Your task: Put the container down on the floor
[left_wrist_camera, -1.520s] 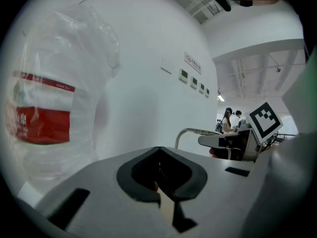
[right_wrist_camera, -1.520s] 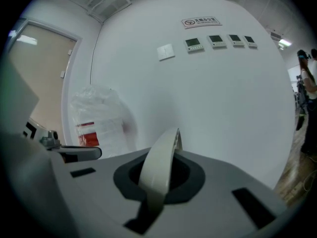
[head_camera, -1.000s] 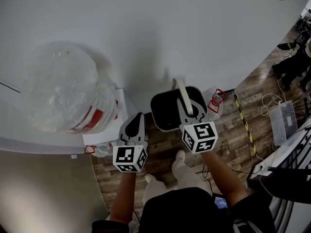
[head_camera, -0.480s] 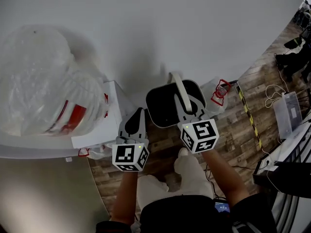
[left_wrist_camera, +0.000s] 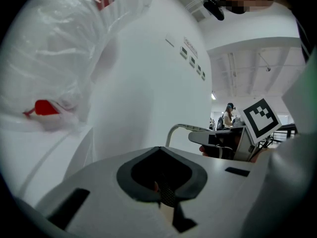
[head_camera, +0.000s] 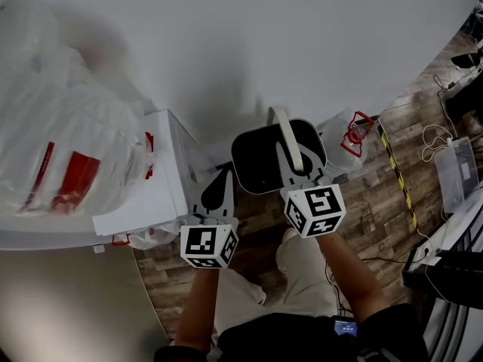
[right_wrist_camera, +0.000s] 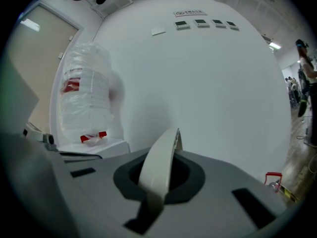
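Right gripper: jaws closed on a cream handle, a flat curved band that rises out of the dark recess between them and arcs up and away. Background is a white wall with a row of small plates high up. Left: a bundle wrapped in clear plastic, red markings showing through, standing on a white box; beige door beyond it. Lower right: a small red-edged object, too small to identify, near wood-pattern floor. A person stands at the far right edge.
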Motion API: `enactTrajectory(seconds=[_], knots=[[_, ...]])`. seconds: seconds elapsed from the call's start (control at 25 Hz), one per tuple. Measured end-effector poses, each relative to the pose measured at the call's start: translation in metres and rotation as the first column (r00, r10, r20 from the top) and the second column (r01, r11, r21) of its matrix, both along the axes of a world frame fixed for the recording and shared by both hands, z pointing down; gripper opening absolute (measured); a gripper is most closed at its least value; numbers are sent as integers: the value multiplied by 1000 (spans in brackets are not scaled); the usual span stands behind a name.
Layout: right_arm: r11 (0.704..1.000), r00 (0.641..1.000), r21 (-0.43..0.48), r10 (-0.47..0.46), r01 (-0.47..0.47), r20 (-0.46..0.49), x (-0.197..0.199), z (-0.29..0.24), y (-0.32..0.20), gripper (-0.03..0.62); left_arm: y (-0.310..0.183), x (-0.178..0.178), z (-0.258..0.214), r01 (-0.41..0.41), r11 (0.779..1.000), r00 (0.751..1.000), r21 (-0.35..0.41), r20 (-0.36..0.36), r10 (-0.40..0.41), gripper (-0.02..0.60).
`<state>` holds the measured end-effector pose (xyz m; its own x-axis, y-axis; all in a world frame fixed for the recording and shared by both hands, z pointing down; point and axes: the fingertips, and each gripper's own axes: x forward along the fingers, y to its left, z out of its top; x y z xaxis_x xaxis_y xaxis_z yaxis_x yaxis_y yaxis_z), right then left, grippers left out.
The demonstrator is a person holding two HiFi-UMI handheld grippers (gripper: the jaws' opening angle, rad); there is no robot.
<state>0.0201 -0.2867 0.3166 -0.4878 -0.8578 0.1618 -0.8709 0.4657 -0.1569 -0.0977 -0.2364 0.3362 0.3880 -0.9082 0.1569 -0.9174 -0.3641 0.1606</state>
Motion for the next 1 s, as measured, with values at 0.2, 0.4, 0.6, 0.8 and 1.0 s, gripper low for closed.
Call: enactTrajectory(seconds=[0.2, 0.4, 0.6, 0.8, 1.0], knots=[[1000, 1000, 28, 6, -6, 7, -1, 30, -9, 28, -14, 1, 33, -8, 999, 999, 35, 34, 7, 17], [999, 1000, 45, 13, -13, 12, -5, 62, -14, 28, -22, -4, 69, -10, 999, 1000, 51, 24, 9, 16], [998, 1000, 59, 20, -21, 8, -8, 95, -20, 28, -27, 1, 101, -31, 998, 999, 61, 18, 30, 17], [998, 1000, 65, 24, -25, 16, -11, 128, -24, 28, -30, -3, 128, -28, 996, 1000, 90, -7, 29, 17], [997, 999, 64, 46, -47, 24, -4, 169, -27, 28, -32, 1, 169, -41, 995, 999, 90, -12, 43, 17]])
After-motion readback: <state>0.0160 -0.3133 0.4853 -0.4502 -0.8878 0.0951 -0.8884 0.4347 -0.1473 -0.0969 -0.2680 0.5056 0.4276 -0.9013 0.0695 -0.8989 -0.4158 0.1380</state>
